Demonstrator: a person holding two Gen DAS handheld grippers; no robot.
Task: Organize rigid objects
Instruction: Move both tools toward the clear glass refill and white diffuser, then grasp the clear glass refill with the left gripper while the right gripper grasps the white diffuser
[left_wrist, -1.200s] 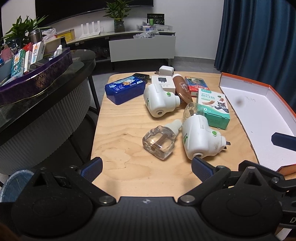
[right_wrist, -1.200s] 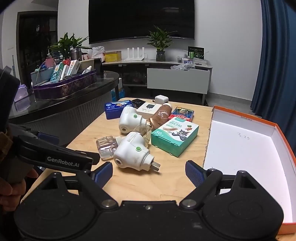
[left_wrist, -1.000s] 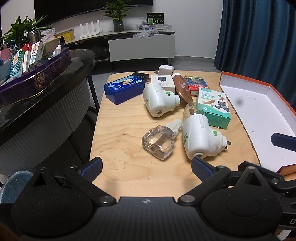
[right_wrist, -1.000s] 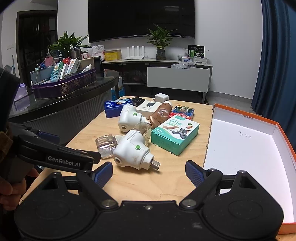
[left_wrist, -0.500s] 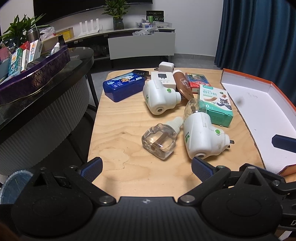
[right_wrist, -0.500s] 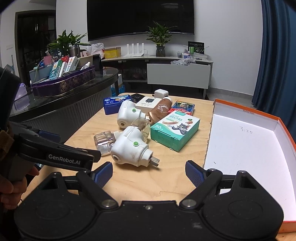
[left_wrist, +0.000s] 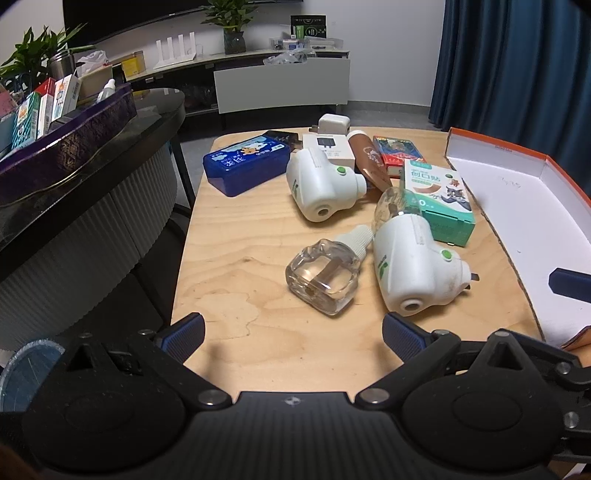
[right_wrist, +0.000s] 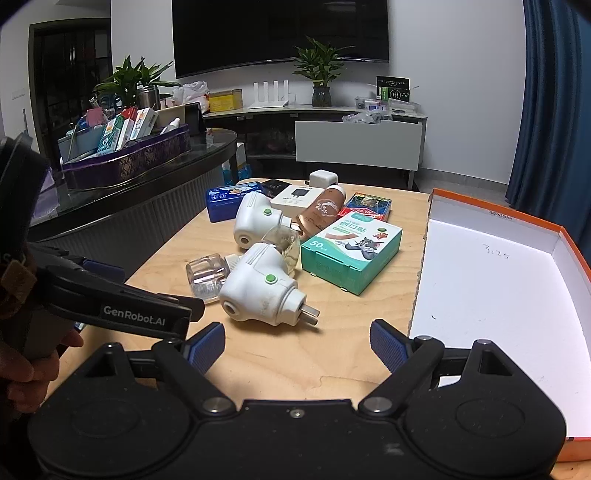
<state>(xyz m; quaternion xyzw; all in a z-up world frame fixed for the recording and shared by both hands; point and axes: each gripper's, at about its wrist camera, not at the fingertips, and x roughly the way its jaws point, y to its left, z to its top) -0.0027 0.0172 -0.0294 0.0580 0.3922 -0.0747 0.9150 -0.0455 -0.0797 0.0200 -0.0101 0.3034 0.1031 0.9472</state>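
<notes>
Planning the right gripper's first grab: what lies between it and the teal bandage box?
In the right wrist view, only bare wooden table separates the open right gripper from the teal bandage box; the nearer white plug-in vaporizer sits just left.

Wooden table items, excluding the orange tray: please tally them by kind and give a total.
White plug-in diffusers: 2
Clear refill bottles: 2
Boxes and cases: 5, blue, black, white, red, teal
White charger: 1
Brown tube: 1
Total: 11
</notes>
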